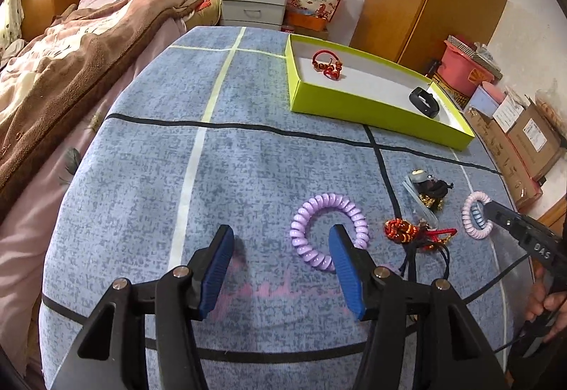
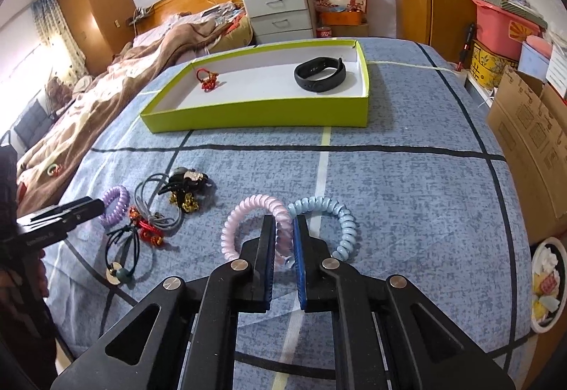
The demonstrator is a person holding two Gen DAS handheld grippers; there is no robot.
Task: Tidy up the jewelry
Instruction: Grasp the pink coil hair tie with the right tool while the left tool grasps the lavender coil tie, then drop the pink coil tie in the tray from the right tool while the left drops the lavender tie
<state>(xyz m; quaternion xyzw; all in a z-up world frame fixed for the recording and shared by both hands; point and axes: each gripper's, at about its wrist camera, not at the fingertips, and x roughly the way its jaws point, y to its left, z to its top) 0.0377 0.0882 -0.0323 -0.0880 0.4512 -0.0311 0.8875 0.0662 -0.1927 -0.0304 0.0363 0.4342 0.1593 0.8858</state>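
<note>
While the left gripper (image 1: pixel 281 237) hangs wide open over the blue cloth (image 1: pixel 248 170), one pad inside the purple coil hair tie (image 1: pixel 327 230) without pinching it, the right gripper (image 2: pixel 284 234) is clamped on the pink coil tie (image 2: pixel 248 223) where it meets the pale blue coil tie (image 2: pixel 340 223). Near-left in the right wrist view: a tangle of cords and charms (image 2: pixel 166 213). Far side: green tray (image 2: pixel 248 113) holding a black wristband (image 2: pixel 320 74) and a red knot charm (image 2: pixel 207 78), well apart.

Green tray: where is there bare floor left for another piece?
The green tray is bare in its middle, between the red knot bracelet and the black fitness band, and along its near wall. Only its two ends are occupied.
</note>
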